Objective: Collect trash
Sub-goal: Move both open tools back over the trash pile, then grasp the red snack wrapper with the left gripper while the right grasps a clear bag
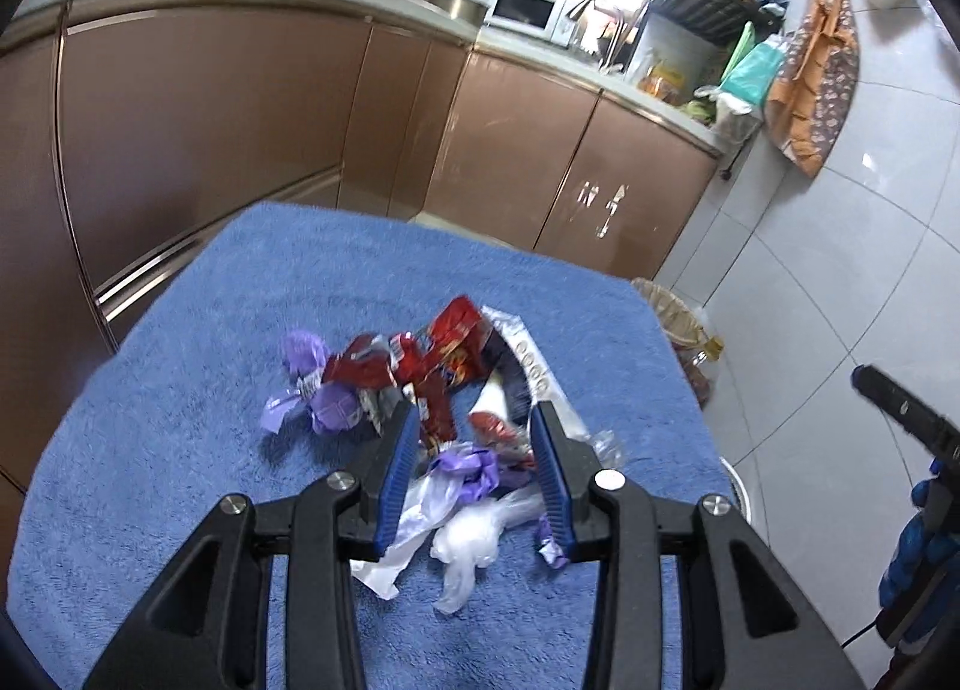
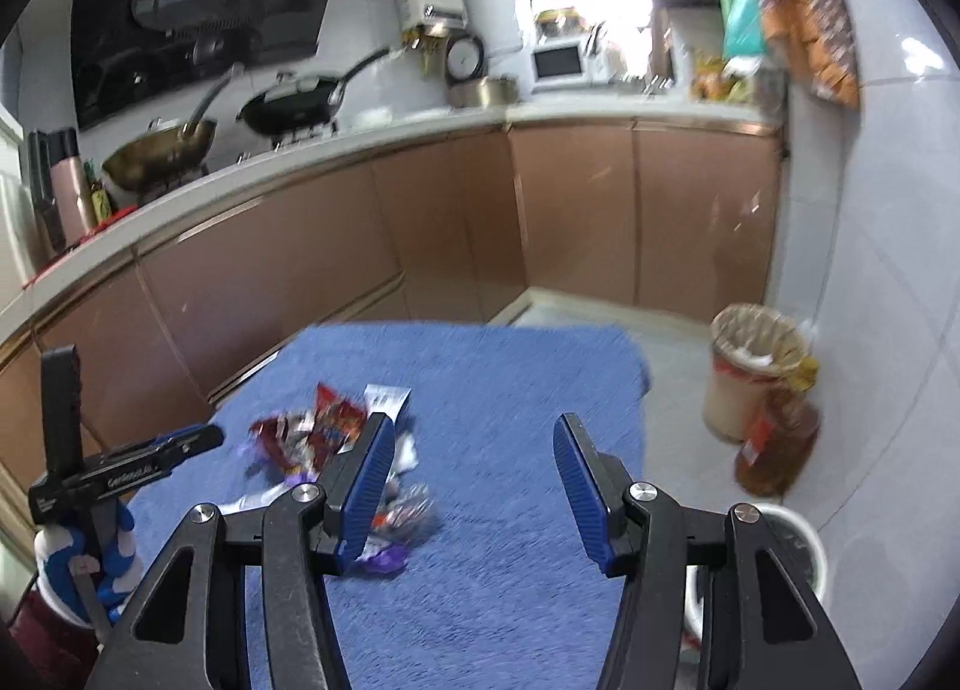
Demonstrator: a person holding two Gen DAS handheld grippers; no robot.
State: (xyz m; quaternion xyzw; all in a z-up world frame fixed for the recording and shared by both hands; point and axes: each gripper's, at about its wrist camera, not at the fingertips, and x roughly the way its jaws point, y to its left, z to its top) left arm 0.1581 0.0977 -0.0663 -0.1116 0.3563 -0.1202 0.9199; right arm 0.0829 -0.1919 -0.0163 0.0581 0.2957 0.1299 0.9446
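Note:
A pile of trash lies on a blue towel [image 1: 180, 390]: red snack wrappers [image 1: 444, 354], purple wrappers [image 1: 312, 384], clear crumpled plastic [image 1: 468, 540] and a white-silver packet [image 1: 528, 366]. My left gripper [image 1: 477, 420] is open above the pile, its blue pads either side of the purple and red scraps, holding nothing. In the right wrist view the pile [image 2: 324, 438] lies left of centre on the towel [image 2: 510, 390]. My right gripper [image 2: 471, 429] is open and empty over bare towel, right of the pile. The left gripper [image 2: 198, 441] shows at the left edge.
Brown kitchen cabinets [image 2: 570, 222] and a counter with woks stand behind the table. On the floor to the right are a lined bin [image 2: 750, 366], an oil bottle [image 2: 780, 438] and a white bucket [image 2: 804, 546]. The right gripper's body [image 1: 900, 414] shows at the right edge.

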